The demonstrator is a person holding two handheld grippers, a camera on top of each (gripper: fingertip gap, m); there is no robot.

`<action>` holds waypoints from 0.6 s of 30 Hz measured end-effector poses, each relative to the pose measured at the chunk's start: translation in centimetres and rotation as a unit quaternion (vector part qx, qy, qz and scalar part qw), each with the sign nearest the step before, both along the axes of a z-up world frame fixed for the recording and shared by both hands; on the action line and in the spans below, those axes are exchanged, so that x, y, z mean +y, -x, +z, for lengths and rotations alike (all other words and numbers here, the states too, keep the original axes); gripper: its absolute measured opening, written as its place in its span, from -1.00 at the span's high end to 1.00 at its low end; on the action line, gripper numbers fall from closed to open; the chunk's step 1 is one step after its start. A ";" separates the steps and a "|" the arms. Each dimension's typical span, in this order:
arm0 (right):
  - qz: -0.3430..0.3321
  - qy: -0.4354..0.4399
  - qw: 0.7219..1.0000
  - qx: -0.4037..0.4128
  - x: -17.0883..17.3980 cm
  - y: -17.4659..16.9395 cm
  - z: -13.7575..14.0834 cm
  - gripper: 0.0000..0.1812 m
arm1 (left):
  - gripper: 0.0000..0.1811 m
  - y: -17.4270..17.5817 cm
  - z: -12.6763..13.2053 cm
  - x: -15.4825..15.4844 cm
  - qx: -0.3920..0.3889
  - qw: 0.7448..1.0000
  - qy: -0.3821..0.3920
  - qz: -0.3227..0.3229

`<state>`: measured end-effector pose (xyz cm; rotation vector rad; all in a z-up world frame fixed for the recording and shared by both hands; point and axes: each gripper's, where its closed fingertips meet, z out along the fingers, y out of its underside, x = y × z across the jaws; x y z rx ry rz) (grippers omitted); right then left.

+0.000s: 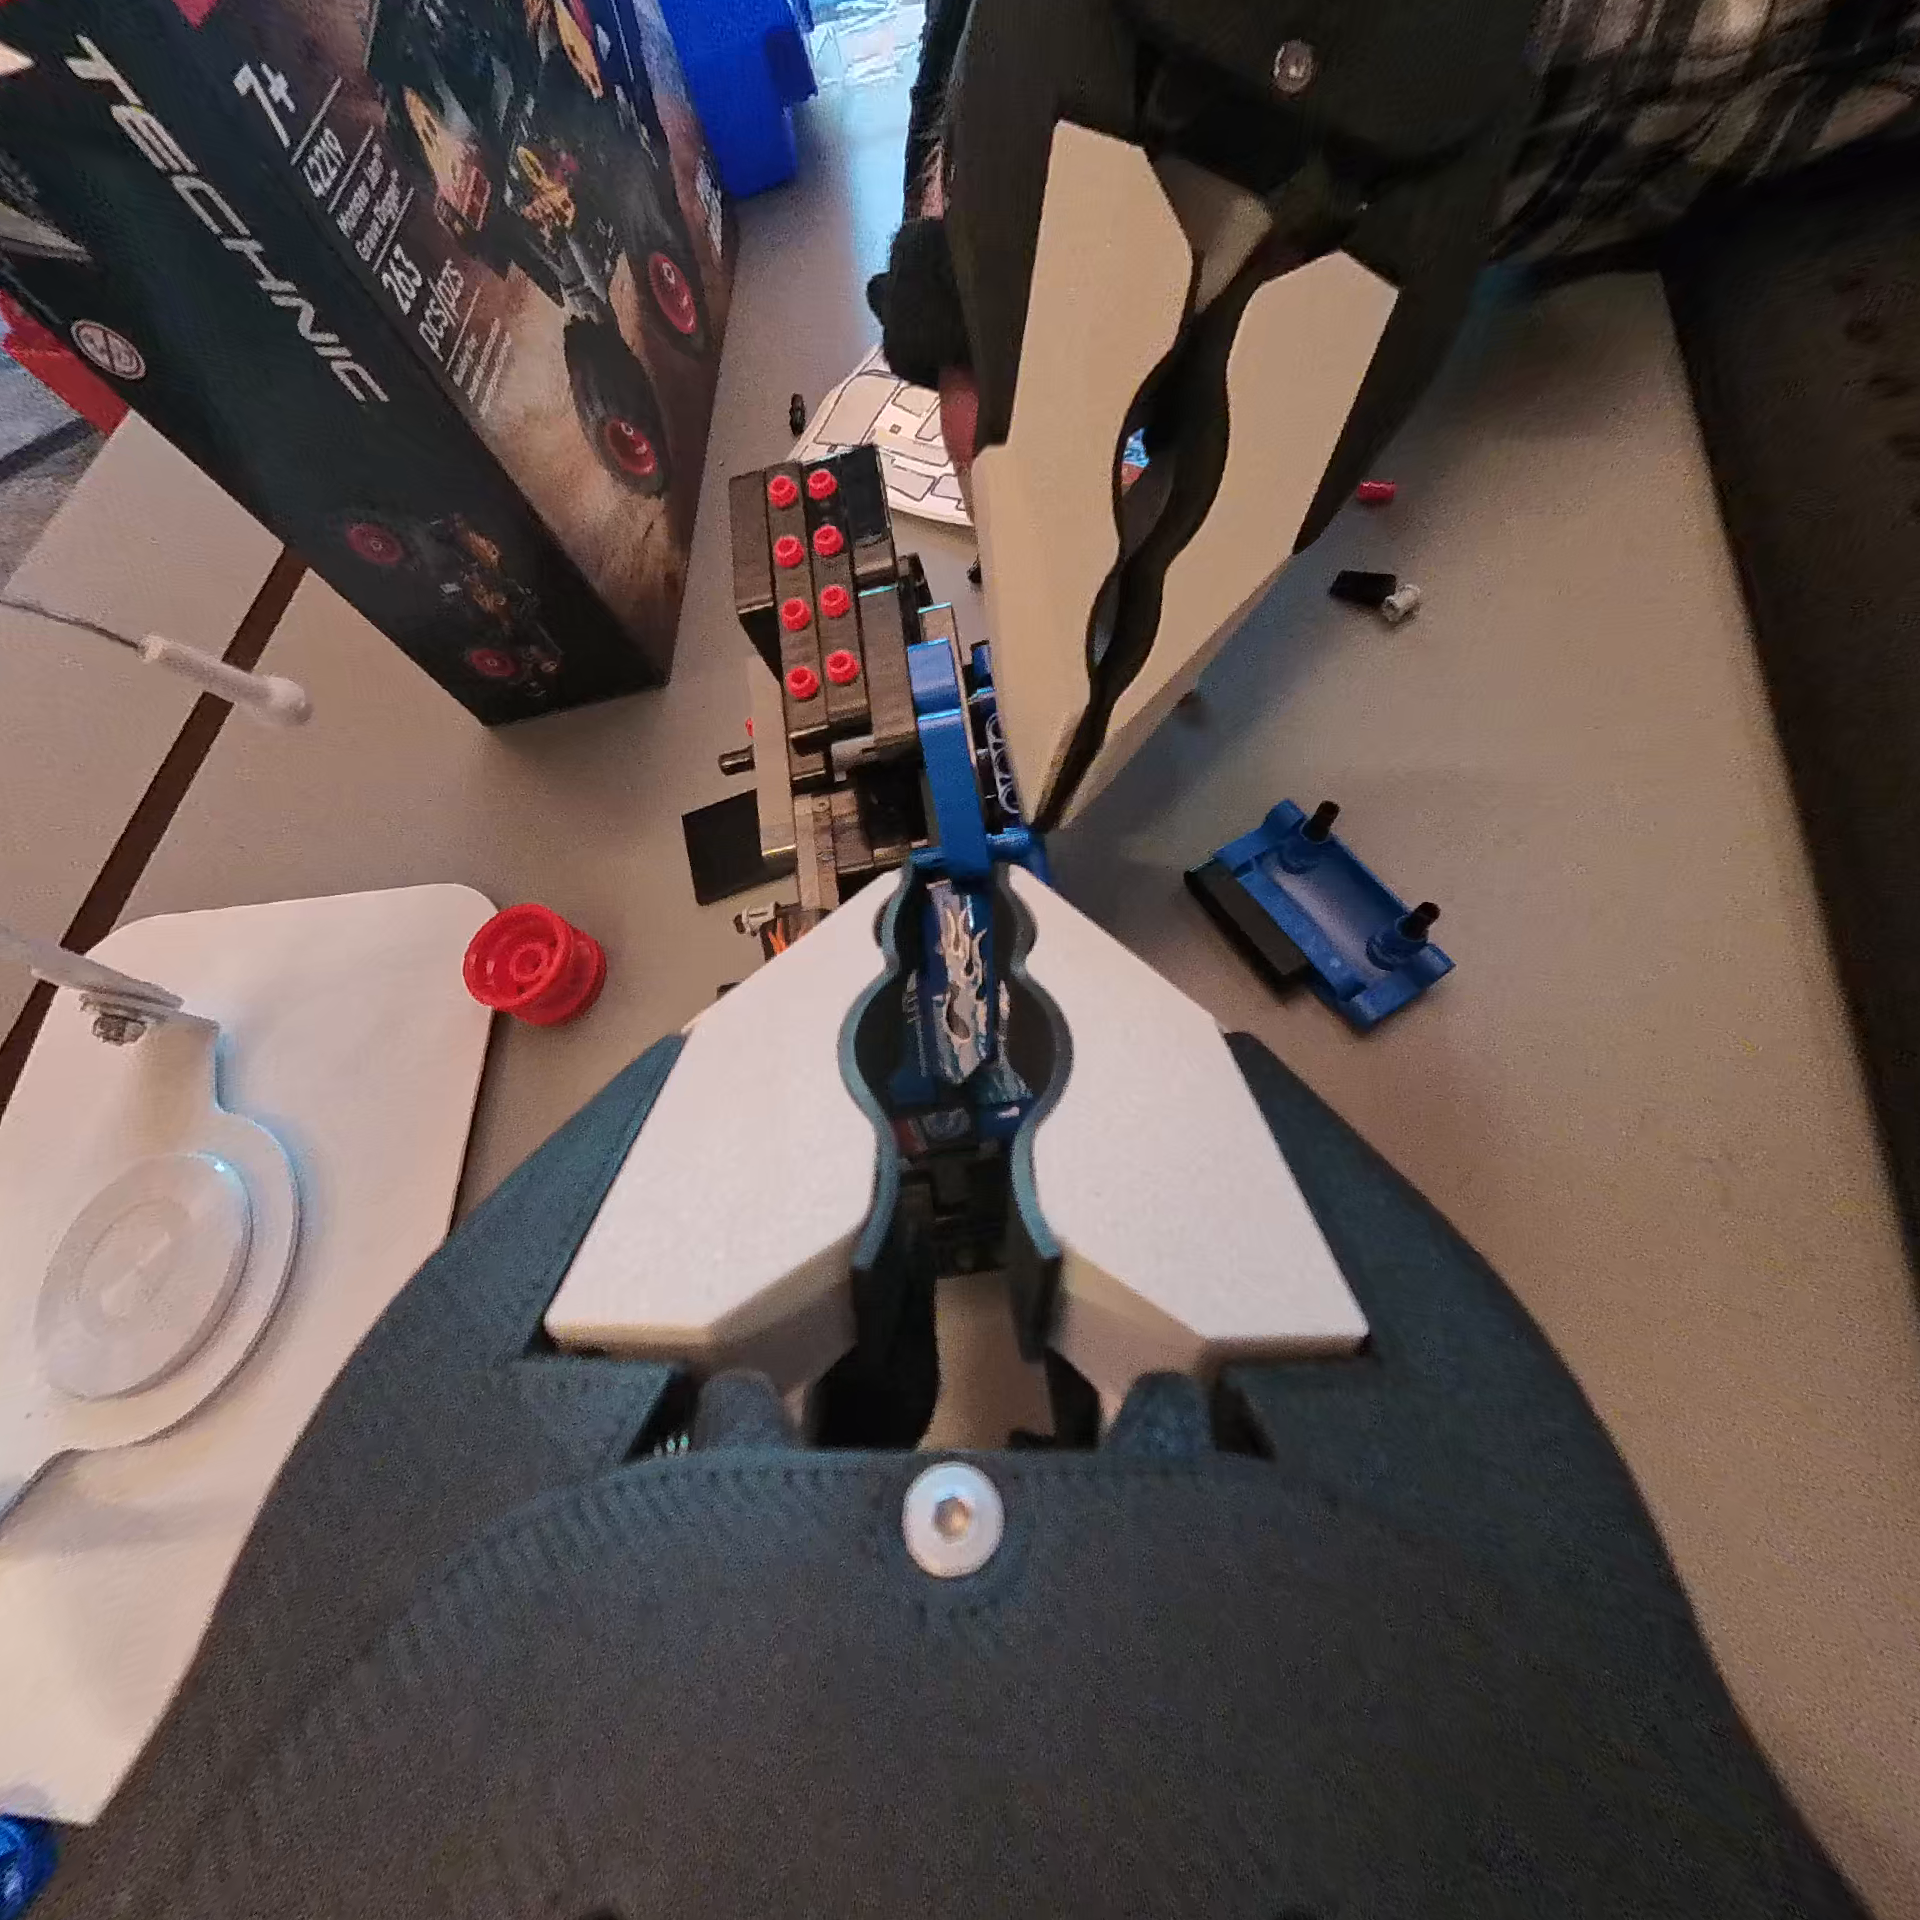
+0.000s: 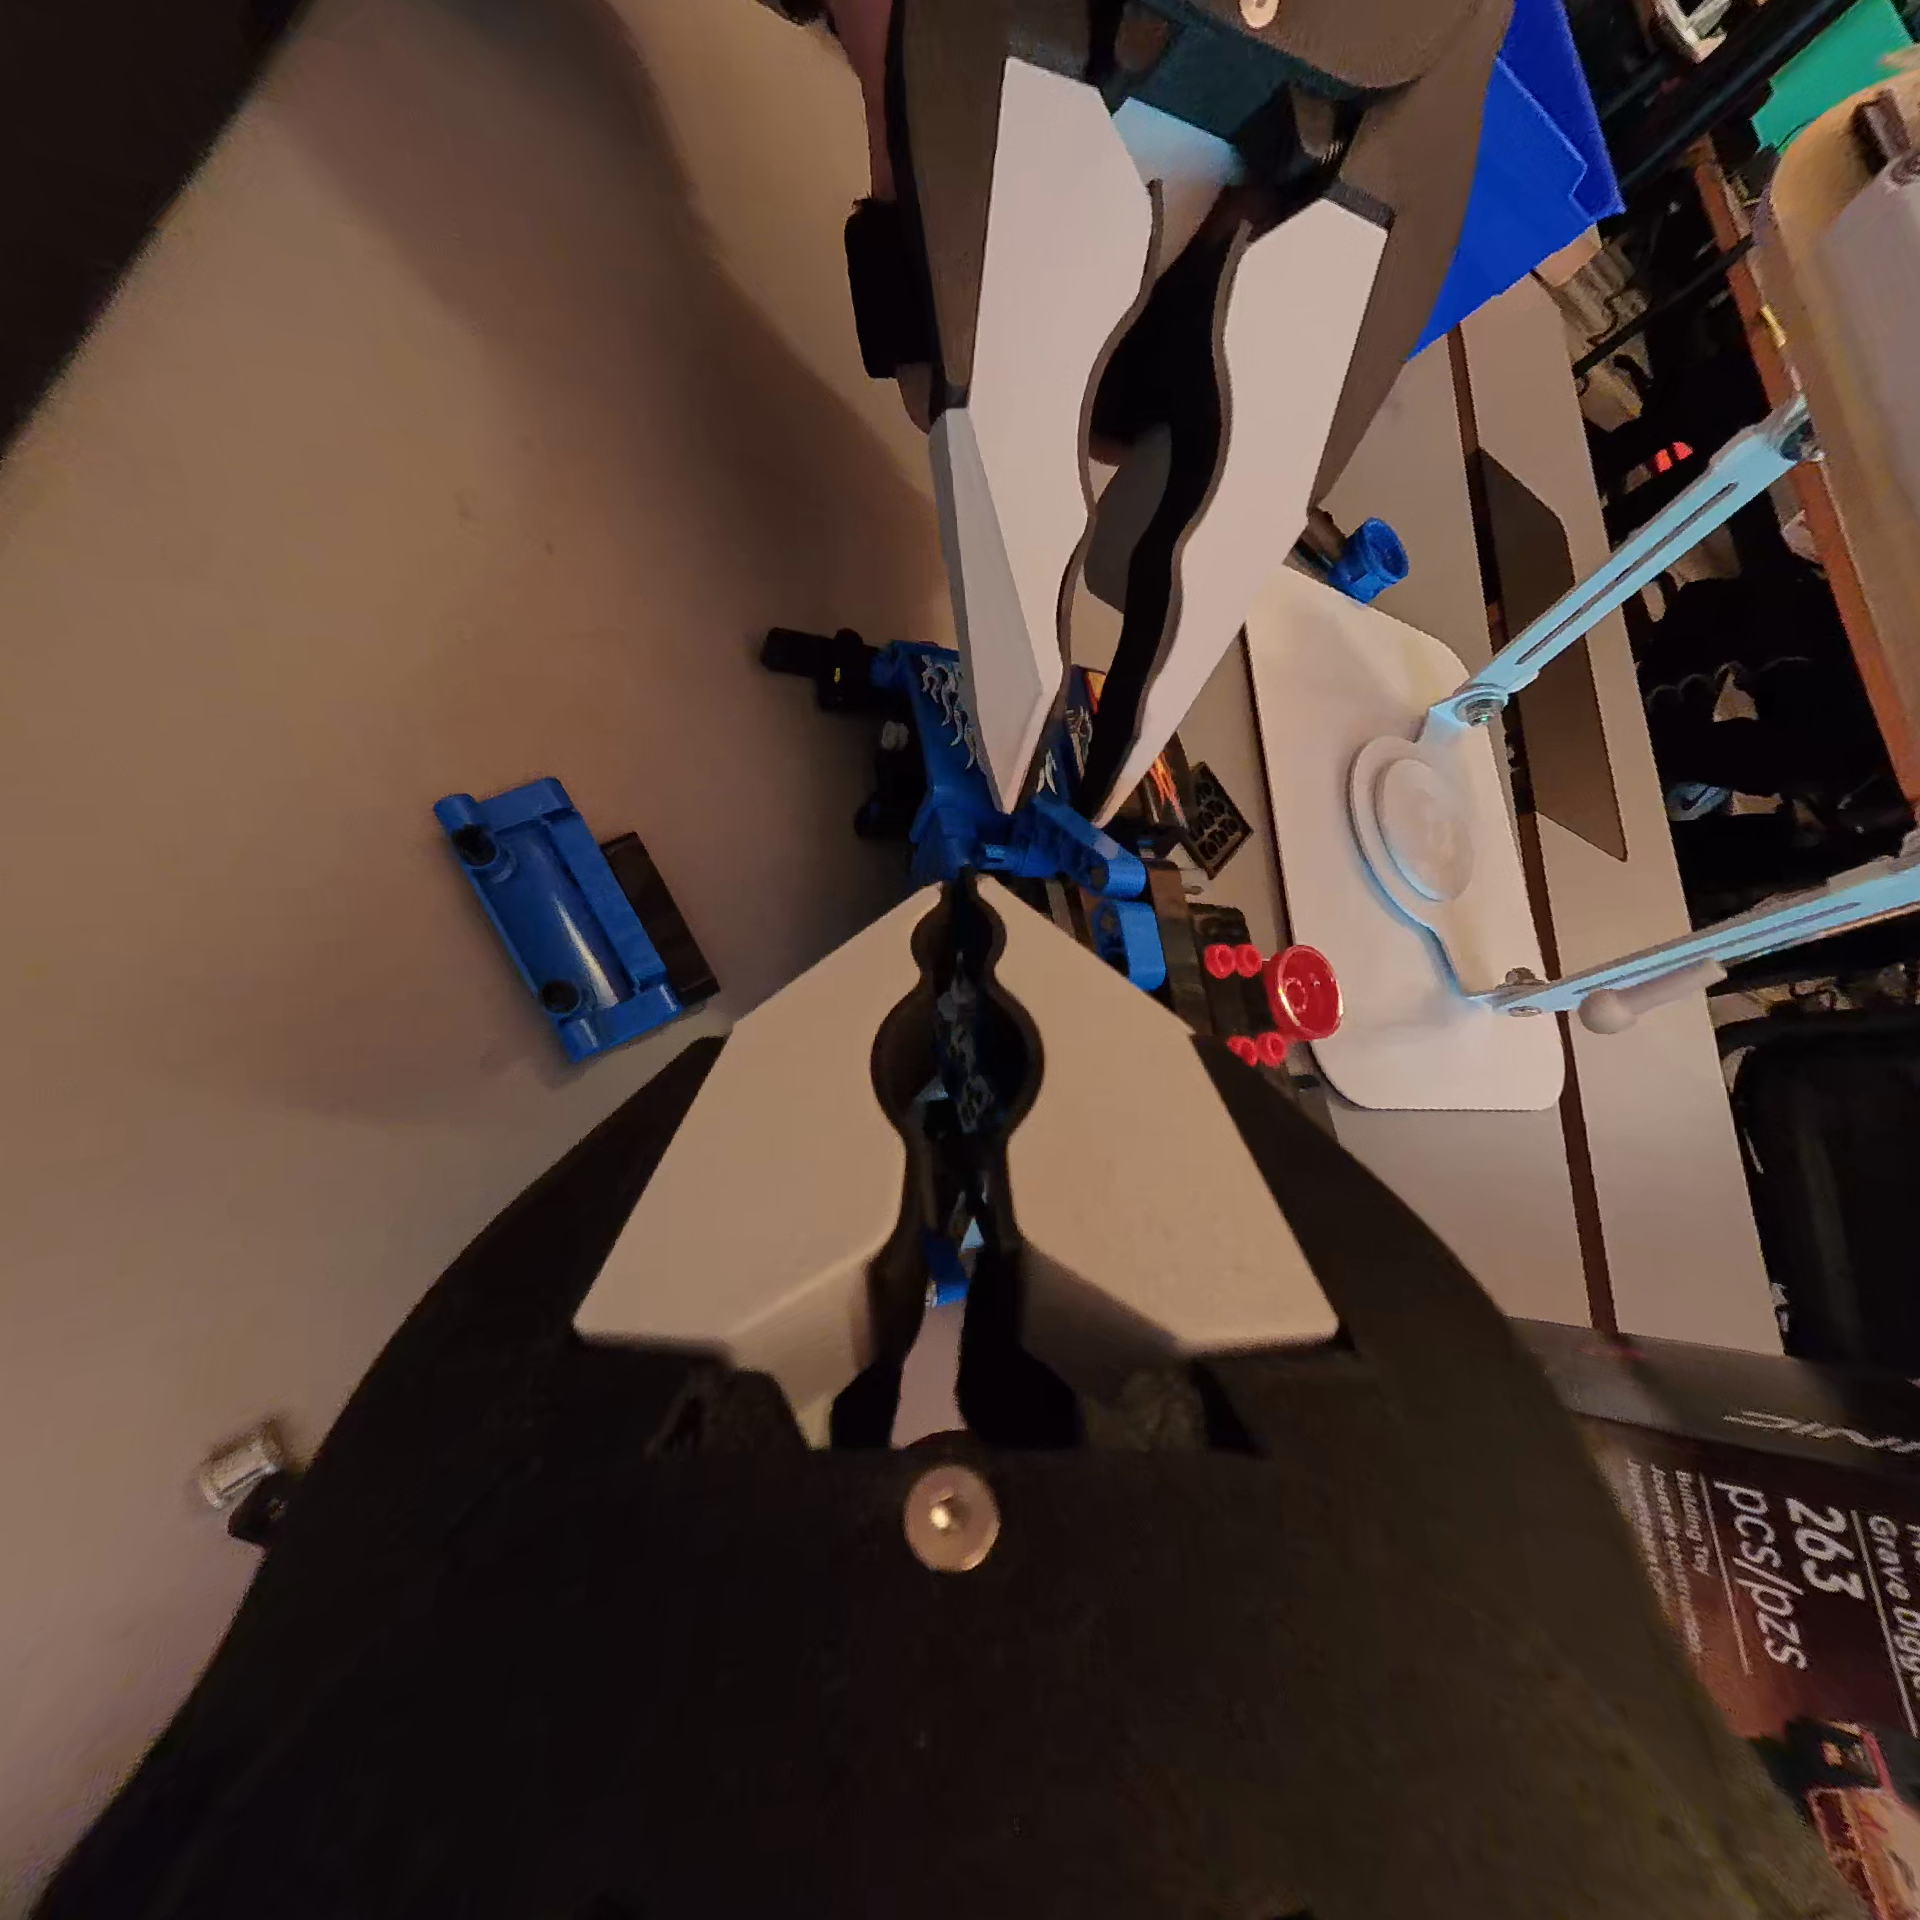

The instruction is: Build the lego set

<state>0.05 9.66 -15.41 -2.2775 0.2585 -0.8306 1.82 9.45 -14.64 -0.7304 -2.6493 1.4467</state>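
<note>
The partly built model (image 1: 821, 623), black with red pins, lies on the grey table (image 1: 1455, 1143). A blue panel with flame decals (image 1: 961, 966) stands edge-up on its near side and also shows in the right wrist view (image 2: 940, 707). My left gripper (image 1: 956, 883) is open. Its pads straddle this panel with thin gaps either side. It also shows in the right wrist view (image 2: 1060, 810). My right gripper (image 2: 961, 883) is shut. Its tips touch the end of a small blue pin (image 2: 997, 857) on the model's blue beam (image 2: 1091, 842). It comes in from above in the left wrist view (image 1: 1039, 821).
A loose blue panel with two black pins (image 1: 1320, 914) lies right of the model. A red wheel hub (image 1: 535, 961) sits by a white stand base (image 1: 343, 1039). The set's box (image 1: 364, 312) stands at the back left. An instruction sheet (image 1: 894, 426) and small parts (image 1: 1371, 592) lie behind. The tips of both grippers are at nearly the same place.
</note>
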 end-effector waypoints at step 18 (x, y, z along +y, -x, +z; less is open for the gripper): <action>-0.019 0.102 0.995 0.012 -1.7 0.4 -0.2 0.85 | 0.84 0.3 0.0 -0.3 -0.010 1.000 -0.004 0.001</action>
